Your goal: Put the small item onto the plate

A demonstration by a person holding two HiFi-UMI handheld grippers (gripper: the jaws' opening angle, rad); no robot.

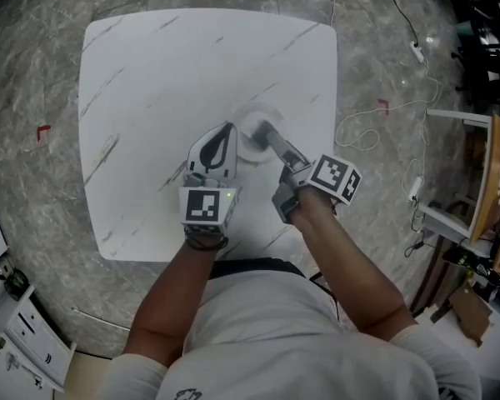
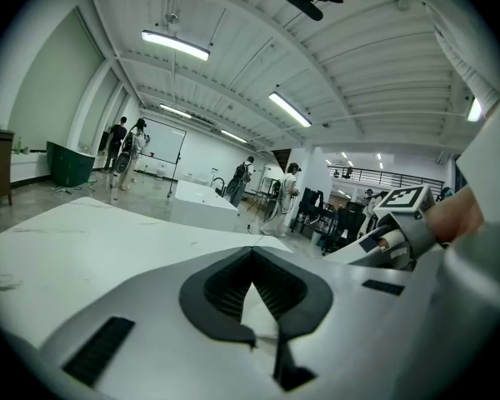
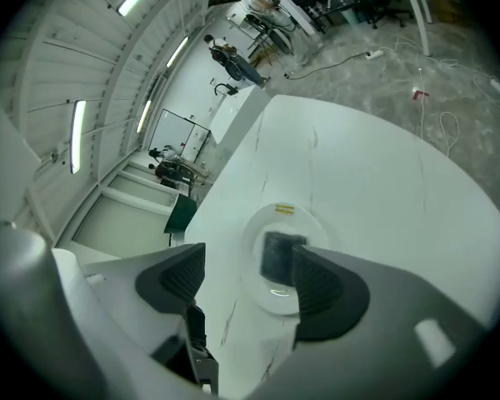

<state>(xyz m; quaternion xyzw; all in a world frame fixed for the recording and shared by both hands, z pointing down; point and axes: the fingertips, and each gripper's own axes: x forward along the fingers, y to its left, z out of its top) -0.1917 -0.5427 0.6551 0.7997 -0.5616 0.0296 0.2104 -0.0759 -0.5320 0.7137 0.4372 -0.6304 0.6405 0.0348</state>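
Note:
A small dark block lies on the white plate, which carries a yellow label at its far rim. My right gripper hangs over the plate with its jaws spread wide. The block sits by the right jaw's pad, and the other pad is well clear of it. In the head view the plate lies mid-table with the right gripper above it. My left gripper rests just left of the plate. Its jaws are shut with nothing in them, as the left gripper shows in its own view.
The white marbled table stretches away behind and to the left of the plate. Cables and furniture lie on the floor to the right. People stand far off in the hall.

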